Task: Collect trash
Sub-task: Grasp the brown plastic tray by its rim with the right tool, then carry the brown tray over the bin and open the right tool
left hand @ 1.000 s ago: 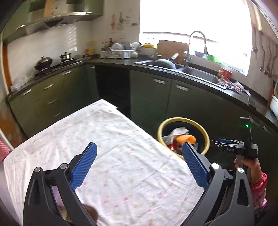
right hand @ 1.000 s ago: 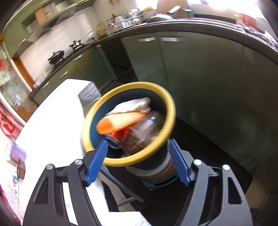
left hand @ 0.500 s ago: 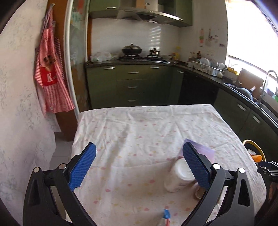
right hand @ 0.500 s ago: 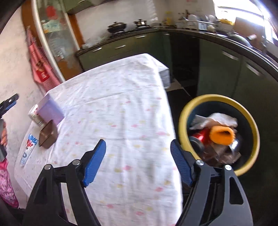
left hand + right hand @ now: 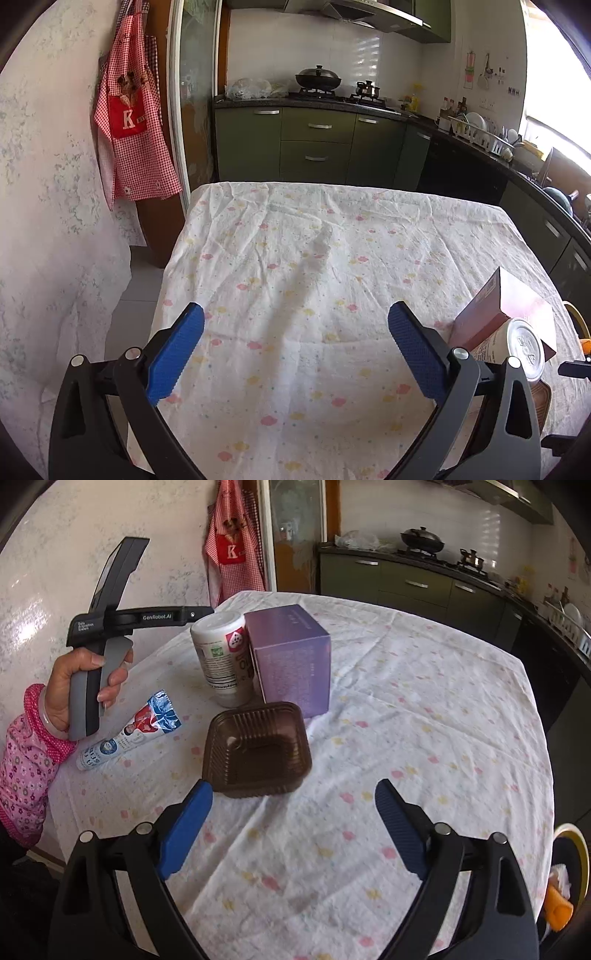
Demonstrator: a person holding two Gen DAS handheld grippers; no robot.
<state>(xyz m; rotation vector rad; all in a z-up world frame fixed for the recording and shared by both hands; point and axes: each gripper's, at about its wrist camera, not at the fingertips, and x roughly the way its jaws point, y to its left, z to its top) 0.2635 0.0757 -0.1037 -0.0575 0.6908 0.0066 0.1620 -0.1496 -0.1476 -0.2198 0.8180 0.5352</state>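
Purple box (image 5: 291,657) at table's (image 5: 424,709) near-left corner: light, stiff card, best held across flat sides. Bottle (image 5: 221,657) touching it: smooth, rollable. Brown tray (image 5: 256,749) in front: flimsy, pinch rim. Tube (image 5: 129,734): soft. Right gripper (image 5: 293,825) empty, just widened; left gripper (image 5: 295,347) spread, empty.

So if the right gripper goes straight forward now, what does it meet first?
Probably the brown plastic tray, lying just ahead of the open right gripper, slightly toward its left finger. The purple box stands behind it. Depth is uncertain.
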